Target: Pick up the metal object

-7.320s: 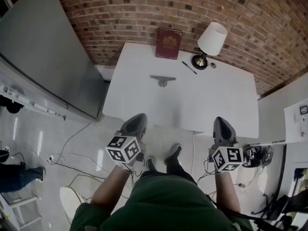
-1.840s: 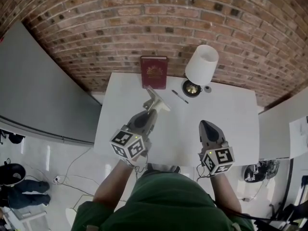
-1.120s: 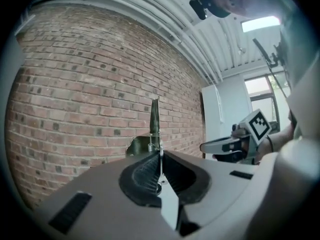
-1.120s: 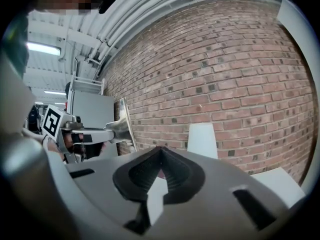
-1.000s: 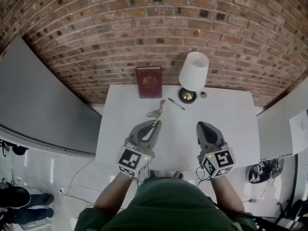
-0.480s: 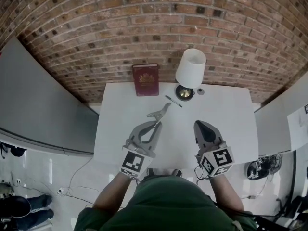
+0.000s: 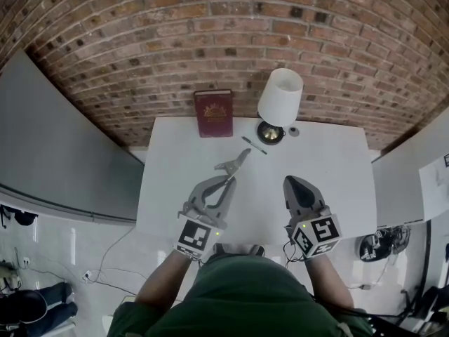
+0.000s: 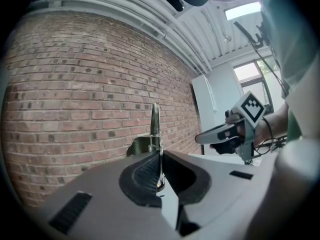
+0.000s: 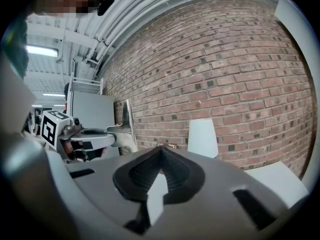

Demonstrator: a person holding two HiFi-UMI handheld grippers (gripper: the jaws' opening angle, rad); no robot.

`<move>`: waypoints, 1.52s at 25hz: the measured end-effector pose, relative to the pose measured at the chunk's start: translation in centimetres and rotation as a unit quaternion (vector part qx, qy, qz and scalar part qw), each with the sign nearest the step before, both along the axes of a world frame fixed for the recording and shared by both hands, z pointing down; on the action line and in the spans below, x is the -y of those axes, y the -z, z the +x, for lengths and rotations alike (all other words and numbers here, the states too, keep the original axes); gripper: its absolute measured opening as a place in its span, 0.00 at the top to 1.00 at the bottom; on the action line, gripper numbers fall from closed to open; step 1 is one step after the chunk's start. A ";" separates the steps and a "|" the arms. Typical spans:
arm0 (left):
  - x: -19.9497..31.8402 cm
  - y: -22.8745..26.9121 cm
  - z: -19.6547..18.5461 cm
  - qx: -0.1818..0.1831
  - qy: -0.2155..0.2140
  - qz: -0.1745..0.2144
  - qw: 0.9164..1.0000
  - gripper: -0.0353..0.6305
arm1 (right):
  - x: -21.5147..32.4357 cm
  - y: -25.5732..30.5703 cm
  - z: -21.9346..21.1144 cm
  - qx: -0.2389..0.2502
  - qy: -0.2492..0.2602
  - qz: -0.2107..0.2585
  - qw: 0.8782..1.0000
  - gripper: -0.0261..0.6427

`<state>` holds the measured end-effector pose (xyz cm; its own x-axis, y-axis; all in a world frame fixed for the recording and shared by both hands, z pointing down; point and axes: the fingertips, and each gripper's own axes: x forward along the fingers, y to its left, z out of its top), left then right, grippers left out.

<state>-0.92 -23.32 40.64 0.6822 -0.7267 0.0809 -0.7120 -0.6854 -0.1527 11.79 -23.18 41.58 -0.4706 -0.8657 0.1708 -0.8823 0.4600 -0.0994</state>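
– jaws on the left gripper (image 7: 226, 180), what are they doing?
– they are clamping the metal object (image 7: 236, 163) by its near end. in the left gripper view the pads are meeting on a thin plate. the piece is standing up edge-on past the tips, with a small spring or screw showing just above them.
– and where is that object sitting?
– it is not sitting on anything. it is hanging in the grip over the middle of the white counter (image 7: 337, 167), pointing away from the person and slanting towards the lamp (image 7: 280, 97).
– is the right gripper (image 7: 295, 181) carrying anything?
– no, its jaws are resting together with nothing between them. it is hovering over the counter's near right part, well apart from the left one, and pointing at the brick wall (image 7: 140, 34).
– what is lying on the counter?
– a red book (image 7: 214, 113) is leaning or standing at the far edge by the wall; i cannot tell which. the lamp, with a white shade and a brassy base, is standing to its right. a dark pen (image 7: 254, 145) is lying just in front of the base.
– anything beside the counter?
– a grey panel (image 7: 63, 139) is running along its left side.
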 end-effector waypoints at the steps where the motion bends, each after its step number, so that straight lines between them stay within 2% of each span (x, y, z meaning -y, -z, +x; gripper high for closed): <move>1: 0.0 0.0 0.0 -0.001 0.000 -0.002 1.000 0.93 | 0.0 0.0 0.0 0.000 0.000 0.000 1.000 0.95; 9: -0.3 0.2 0.0 -0.001 -0.002 -0.011 1.000 0.93 | -0.2 -0.2 0.1 -0.001 -0.003 -0.002 1.000 0.95; 38: -1.6 -0.2 -0.2 -0.001 -0.005 -0.001 1.000 0.93 | -1.8 0.0 0.1 -0.002 -0.006 0.007 1.000 0.96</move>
